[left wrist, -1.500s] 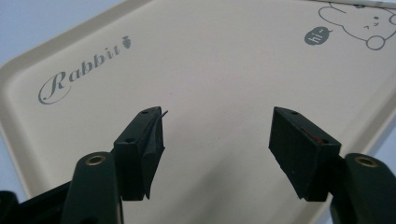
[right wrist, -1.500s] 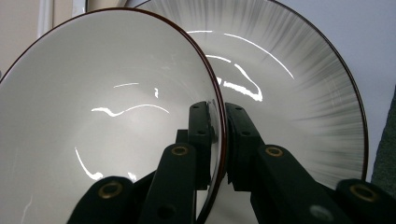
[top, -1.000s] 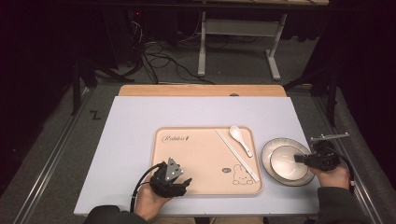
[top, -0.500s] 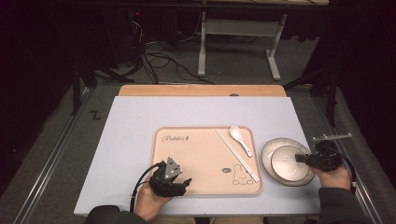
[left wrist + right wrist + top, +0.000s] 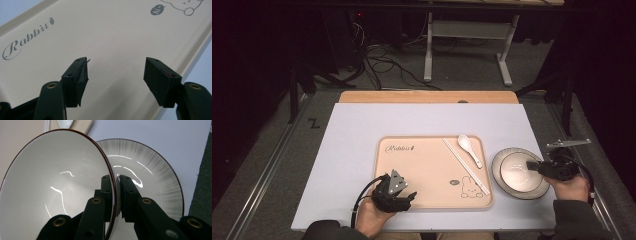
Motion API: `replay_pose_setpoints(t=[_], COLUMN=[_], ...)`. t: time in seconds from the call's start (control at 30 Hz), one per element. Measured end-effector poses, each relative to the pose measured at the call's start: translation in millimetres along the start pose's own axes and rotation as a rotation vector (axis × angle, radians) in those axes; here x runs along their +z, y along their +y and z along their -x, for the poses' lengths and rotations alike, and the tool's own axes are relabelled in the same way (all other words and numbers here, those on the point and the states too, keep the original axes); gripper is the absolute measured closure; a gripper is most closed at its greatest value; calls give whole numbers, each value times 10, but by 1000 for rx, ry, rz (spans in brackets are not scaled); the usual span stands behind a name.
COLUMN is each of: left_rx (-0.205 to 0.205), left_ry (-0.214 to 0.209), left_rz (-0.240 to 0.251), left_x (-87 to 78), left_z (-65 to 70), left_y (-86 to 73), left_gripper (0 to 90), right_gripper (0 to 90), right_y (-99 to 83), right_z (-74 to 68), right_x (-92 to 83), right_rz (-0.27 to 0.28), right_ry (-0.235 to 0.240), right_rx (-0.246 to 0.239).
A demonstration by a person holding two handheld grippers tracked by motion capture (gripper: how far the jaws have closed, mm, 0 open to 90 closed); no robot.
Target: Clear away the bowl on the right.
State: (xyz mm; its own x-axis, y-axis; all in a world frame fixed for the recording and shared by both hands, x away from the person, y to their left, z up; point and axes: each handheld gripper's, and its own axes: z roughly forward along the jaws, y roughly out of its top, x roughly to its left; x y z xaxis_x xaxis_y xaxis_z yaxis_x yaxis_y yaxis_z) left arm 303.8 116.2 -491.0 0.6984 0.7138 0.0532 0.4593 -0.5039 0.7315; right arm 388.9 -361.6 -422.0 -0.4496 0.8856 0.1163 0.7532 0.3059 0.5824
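Covering most of the table (image 5: 352, 150), a pale mat carries a beige rabbit tray (image 5: 422, 170) near its front edge. Just right of it, a grey-rimmed plate (image 5: 539, 190) bears the white bowl (image 5: 516, 172), its rim clamped by the right gripper (image 5: 532, 165). The left gripper (image 5: 116, 72) stands apart over the tray's front-left corner.

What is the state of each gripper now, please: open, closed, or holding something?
Left gripper: open, nothing between its fingers, over the tray.
Right gripper: closed on the rim of the bowl, which is above the plate.
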Motion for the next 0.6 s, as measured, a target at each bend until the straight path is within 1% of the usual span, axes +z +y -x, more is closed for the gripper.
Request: replay_pose_setpoints(t=[0.13, 0.3, 0.47, 0.6], left_rx=[3, 7, 0, -6], left_ry=[-1, -2, -8, -12], left_rz=[1, 4, 3, 2], left_x=[5, 4, 1, -2], left_z=[0, 7, 8, 3], left_y=[0, -2, -4, -5], left_gripper=[361, 358, 356, 359], right_gripper=[833, 833, 833, 833], right_y=[53, 146, 246, 312], right_z=[-62, -172, -270, -368], right_x=[-37, -47, -4, 64], right_rz=[12, 19, 18, 9], right_ry=[10, 32, 57, 82], right_rx=[-13, -43, -62, -79])
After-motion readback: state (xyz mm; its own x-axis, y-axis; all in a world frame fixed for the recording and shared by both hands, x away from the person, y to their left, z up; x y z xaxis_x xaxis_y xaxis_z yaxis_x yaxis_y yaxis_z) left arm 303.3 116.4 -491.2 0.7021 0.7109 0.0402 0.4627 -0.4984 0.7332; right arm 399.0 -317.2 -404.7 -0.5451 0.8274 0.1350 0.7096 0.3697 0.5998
